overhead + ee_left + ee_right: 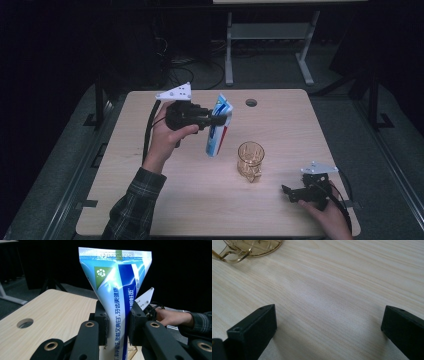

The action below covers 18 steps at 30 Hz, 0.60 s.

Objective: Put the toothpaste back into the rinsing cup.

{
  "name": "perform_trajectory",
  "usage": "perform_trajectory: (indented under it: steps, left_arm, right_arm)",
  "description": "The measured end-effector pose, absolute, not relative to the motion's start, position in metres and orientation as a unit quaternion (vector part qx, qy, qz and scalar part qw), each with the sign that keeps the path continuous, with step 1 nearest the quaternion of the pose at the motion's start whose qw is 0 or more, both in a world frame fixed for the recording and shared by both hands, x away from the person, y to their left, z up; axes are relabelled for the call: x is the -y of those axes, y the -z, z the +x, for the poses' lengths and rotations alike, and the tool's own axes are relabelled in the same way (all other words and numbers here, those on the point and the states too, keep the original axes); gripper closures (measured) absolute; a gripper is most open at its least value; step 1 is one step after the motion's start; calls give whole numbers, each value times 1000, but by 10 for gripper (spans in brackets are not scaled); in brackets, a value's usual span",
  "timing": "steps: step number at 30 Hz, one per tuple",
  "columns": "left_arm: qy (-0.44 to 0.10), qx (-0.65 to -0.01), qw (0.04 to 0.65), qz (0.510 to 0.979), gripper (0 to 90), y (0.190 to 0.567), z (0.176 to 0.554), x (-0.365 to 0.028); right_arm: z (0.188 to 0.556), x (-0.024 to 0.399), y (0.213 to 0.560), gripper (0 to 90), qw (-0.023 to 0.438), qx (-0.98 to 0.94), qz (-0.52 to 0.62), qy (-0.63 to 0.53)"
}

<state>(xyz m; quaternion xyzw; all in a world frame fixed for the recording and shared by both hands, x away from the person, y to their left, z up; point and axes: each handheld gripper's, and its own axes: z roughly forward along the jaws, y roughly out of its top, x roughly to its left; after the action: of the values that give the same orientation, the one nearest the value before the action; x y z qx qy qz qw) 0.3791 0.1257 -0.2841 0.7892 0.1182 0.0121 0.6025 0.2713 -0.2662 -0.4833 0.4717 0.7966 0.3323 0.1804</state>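
Your left claw (216,120) grips the toothpaste tube (218,127) above the surface (150,200), crimped end up. Your right claw (289,192) rests released low over the surface, the amber glass mug (250,160) just ahead of it.

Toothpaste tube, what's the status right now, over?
Left gripper shut on toothpaste tube, held above table. Right gripper open, low. Glass mug stands beside.
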Motion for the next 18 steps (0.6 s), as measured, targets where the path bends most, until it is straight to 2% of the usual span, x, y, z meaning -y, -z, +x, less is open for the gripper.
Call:
perform_trajectory:
  steps: [18]
  left_arm:
    - [-3, -87, 615, 784, 733, 275, 384, -88]
  right_arm:
    - [271, 266, 483, 0, 180, -797, 471, -333]
